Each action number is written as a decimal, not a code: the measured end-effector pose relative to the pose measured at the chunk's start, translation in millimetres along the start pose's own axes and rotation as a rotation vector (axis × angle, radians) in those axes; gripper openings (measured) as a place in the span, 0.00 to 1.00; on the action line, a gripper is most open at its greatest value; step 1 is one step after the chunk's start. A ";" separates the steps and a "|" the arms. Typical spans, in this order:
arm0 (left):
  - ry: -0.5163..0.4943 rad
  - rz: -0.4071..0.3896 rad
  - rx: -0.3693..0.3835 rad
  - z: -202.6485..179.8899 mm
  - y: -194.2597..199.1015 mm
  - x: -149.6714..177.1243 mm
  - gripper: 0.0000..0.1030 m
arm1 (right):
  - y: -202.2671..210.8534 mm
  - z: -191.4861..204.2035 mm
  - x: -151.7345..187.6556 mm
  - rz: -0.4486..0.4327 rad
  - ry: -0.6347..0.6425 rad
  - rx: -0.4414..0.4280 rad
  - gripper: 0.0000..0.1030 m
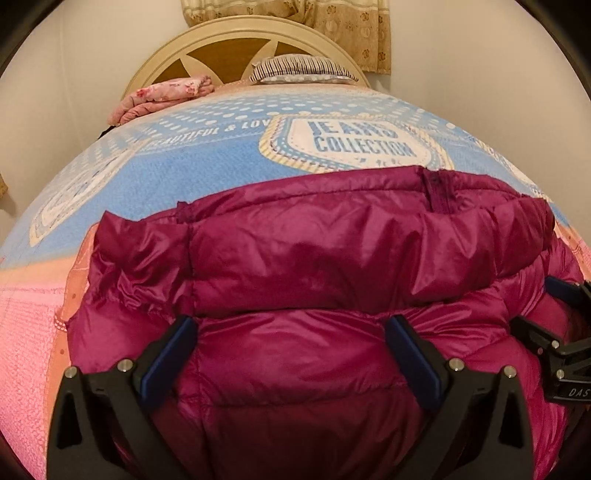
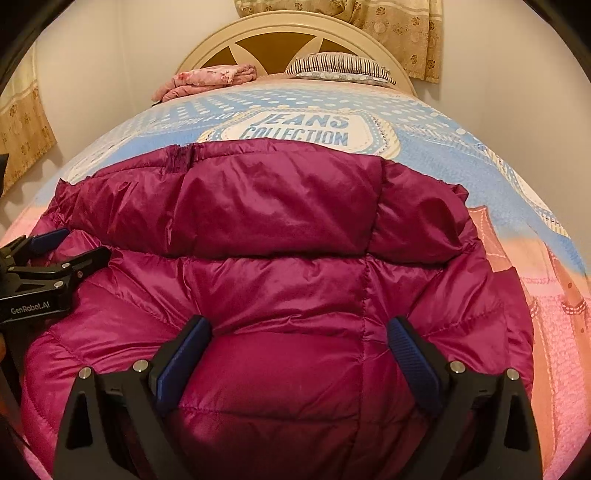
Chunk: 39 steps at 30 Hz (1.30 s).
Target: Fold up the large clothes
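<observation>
A shiny magenta puffer jacket (image 1: pixel 314 266) (image 2: pixel 280 229) lies folded in a thick bundle on the near end of the bed, its quilted layers stacked. My left gripper (image 1: pixel 291 332) hovers over the bundle's near left part, jaws spread wide, blue pads (image 1: pixel 166 354) on either side of a puffy panel without pinching it. My right gripper (image 2: pixel 299 326) stands open the same way over the near right part. Each gripper shows at the edge of the other's view: the right one (image 1: pixel 554 314), the left one (image 2: pixel 55 251). The jacket's near edge is hidden under the grippers.
The bed has a blue and pink printed cover (image 1: pixel 221 155) (image 2: pixel 461 147) reading "JEANS COLLECTION". A folded pink floral blanket (image 1: pixel 166 96) and a striped pillow (image 1: pixel 303 70) lie by the cream headboard (image 2: pixel 295 33). Walls close in on both sides; curtains (image 2: pixel 399 26) hang behind.
</observation>
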<state>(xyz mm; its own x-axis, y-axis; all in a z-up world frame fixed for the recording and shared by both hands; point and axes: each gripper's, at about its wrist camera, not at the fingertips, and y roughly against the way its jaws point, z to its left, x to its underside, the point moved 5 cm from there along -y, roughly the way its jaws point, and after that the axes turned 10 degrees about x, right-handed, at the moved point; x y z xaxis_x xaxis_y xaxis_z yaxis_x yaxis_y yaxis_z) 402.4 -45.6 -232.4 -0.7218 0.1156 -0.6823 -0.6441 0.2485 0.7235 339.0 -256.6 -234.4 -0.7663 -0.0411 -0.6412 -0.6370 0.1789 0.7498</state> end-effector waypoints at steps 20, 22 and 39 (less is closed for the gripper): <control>0.001 0.010 0.005 0.8 -2.0 0.2 1.00 | -2.8 8.4 0.4 0.020 0.051 0.064 0.96; 0.001 0.011 0.005 0.7 -2.1 0.1 1.00 | -2.6 8.8 1.1 0.019 0.053 0.068 0.96; 0.012 -0.034 0.054 1.9 32.3 2.1 1.00 | -3.3 12.2 1.7 0.024 0.063 0.090 0.97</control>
<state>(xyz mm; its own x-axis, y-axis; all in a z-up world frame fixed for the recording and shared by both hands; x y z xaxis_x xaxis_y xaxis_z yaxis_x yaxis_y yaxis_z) 380.6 -35.5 -210.6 -0.7033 0.0945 -0.7045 -0.6536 0.3036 0.6932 340.9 -245.3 -239.9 -0.7867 -0.0970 -0.6097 -0.6106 0.2677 0.7453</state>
